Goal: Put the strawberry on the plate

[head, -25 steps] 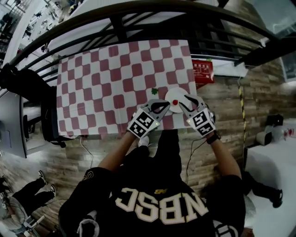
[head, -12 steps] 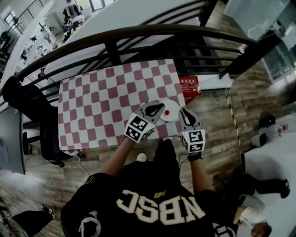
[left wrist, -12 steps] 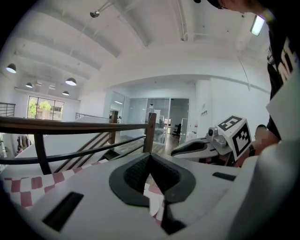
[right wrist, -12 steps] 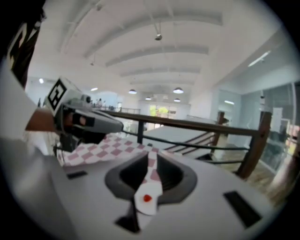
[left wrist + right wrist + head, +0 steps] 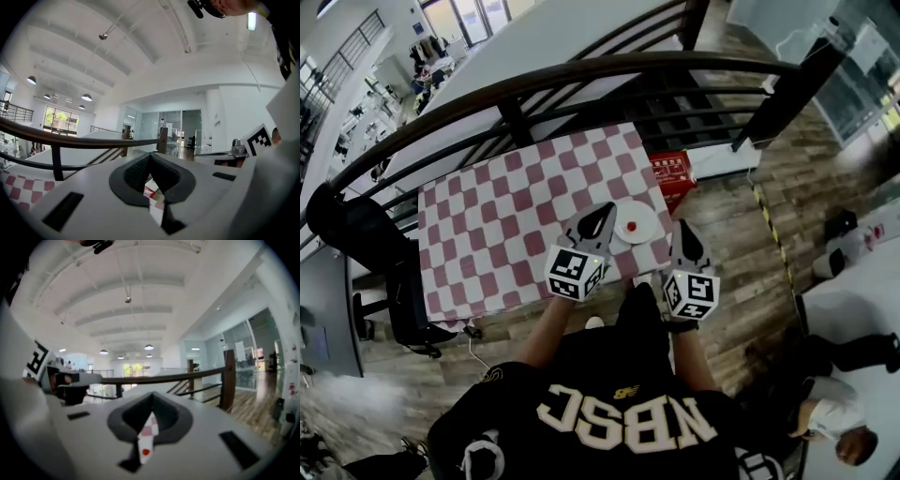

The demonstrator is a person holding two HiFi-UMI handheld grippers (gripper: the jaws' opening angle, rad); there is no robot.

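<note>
Strawberry (image 5: pixel 631 226) lies on plate (image 5: pixel 647 217), table (image 5: pixel 487 234) corner at 4 o'clock. Placement looks done. Left gripper (image 5: pixel 605 212) at plate's 9 o'clock, right gripper (image 5: pixel 684 230) at 3 o'clock. Both have jaws closed together, nothing held. Nothing apparent left.

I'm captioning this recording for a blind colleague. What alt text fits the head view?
Seen from above, a strawberry sits on a white plate at the near corner of a red-checked table; the person holds the left gripper and right gripper, jaws shut, near it.
</note>
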